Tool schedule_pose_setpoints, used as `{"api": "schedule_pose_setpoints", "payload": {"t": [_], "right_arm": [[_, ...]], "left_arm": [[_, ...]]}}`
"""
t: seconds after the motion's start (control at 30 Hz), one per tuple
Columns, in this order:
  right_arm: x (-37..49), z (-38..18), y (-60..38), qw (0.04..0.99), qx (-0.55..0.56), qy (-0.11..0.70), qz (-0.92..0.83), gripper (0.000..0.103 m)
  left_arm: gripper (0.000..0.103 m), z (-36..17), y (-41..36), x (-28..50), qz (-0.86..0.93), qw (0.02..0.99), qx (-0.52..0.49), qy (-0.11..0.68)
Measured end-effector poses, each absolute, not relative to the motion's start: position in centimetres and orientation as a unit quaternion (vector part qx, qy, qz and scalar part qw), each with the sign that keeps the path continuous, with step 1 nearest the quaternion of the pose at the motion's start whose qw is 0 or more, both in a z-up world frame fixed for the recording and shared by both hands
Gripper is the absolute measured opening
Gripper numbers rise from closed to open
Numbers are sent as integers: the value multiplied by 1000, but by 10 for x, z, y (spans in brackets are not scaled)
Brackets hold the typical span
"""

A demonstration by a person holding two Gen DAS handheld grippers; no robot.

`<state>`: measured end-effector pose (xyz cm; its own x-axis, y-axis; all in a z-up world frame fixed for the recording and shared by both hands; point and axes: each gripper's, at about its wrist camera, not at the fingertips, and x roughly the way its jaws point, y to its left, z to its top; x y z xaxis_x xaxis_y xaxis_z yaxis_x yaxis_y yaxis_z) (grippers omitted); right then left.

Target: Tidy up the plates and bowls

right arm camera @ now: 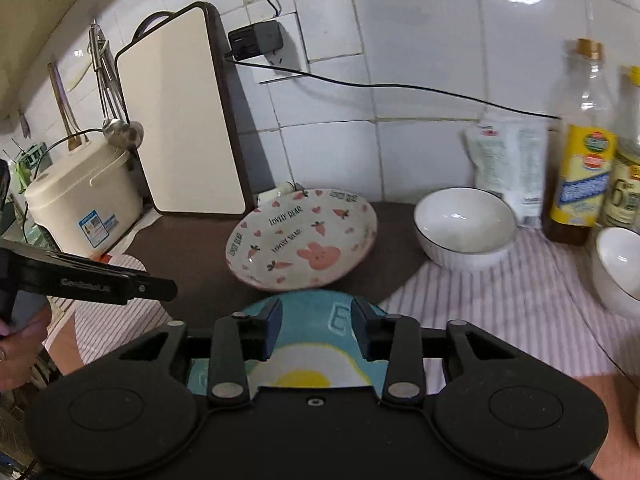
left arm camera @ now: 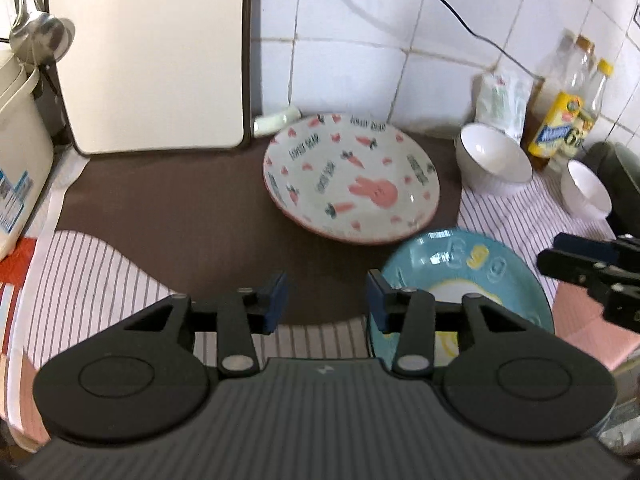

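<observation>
Counter (left arm camera: 172,204) is dark brown, striped cloth (left arm camera: 92,264) laid over the near edge and right side. Cream board (left arm camera: 152,52) leans on the tile wall at back left, rice cooker (right arm camera: 80,200) beside it. Bunny plate (left arm camera: 350,178) sits mid-counter, tilted, far rim up; can't tell what props it. Blue egg plate (left arm camera: 480,264) lies nearer and to the right, its far rim just beside or under the bunny plate's near rim. Large white bowl (right arm camera: 464,226) rests on the cloth edge right of the bunny plate, small white bowl (right arm camera: 618,268) further right, apart from it, oil bottles (right arm camera: 584,148) behind. Both tools hold nothing. Left gripper (left arm camera: 327,300) hangs over bare counter with fingers apart, its right finger over the blue plate's left rim. Right gripper (right arm camera: 317,330) is spread wide directly above the blue plate, fingers either side of its far half, no contact visible. Likely step: right takes the blue plate to stack it with the bunny plate. Advice: a flat plate can't be pinched from above, so drop low, slide one finger under the near rim, the other on top, then close. Glaze looks slick; bite deep and lift level. Steady the bunny plate first or it may rock when loaded. Nest the small bowl in the large one afterwards.
</observation>
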<state>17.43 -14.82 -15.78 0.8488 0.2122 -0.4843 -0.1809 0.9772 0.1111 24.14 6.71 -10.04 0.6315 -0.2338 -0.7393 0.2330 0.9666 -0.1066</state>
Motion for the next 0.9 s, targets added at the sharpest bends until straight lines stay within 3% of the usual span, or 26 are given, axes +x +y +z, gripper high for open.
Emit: {"api": "schedule_pose_setpoints", "payload": {"t": [0.4, 0.63, 0.9], "right_arm": [[289, -189, -165, 944, 96, 303, 92, 56], [331, -211, -161, 925, 144, 345, 72, 56], [346, -222, -162, 914, 191, 350, 73, 56]], "left_arm": [[55, -127, 85, 325, -138, 915, -43, 376], [55, -163, 94, 378, -138, 895, -78, 418], [50, -179, 84, 395, -140, 896, -29, 420]]}}
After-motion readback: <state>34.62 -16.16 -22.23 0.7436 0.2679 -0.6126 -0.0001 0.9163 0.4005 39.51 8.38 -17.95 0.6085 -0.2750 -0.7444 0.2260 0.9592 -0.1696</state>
